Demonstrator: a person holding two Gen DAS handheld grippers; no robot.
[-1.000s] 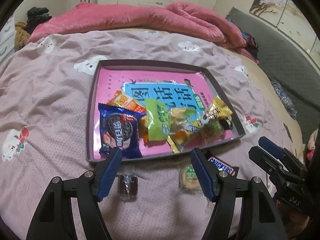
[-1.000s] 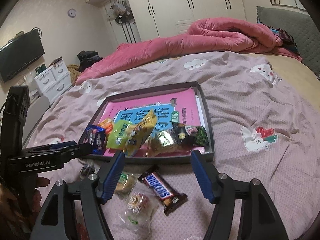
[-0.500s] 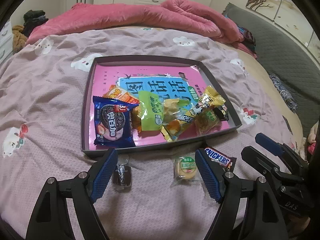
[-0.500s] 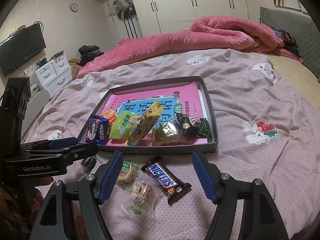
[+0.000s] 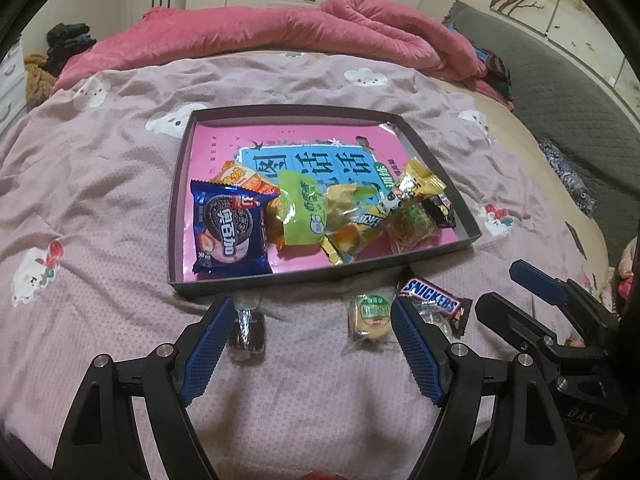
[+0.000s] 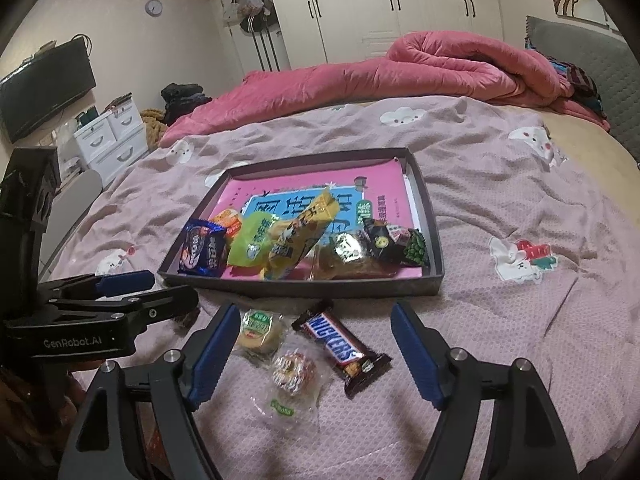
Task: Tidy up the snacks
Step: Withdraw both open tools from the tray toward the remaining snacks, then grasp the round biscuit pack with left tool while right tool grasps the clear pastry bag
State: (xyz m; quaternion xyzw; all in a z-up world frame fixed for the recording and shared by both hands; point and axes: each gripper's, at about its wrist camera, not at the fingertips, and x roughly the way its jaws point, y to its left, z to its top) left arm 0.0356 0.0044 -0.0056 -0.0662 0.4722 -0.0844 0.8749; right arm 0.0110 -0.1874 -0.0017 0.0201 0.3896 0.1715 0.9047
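Right now both grippers are hovering over the bed, each with its jaws spread and pinching nothing. The left gripper has just been opening its jaws; a dark wrapped sweet is lying beside its left pad and a round green-labelled biscuit just inside its right pad, both resting untouched on the bedspread. The right gripper has likewise been widening its jaws, and between them are lying that biscuit, a clear-wrapped round cake and the Snickers bar. In the right wrist view the bar is lying flat, its long axis running from about 10 o'clock to 4 o'clock, one end pointing toward the tray. That tray is sitting at 12 o'clock from both grippers, holding a heap of packets including a blue Oreo pack, standing lengthwise from 12 to 6 o'clock in the left wrist view.
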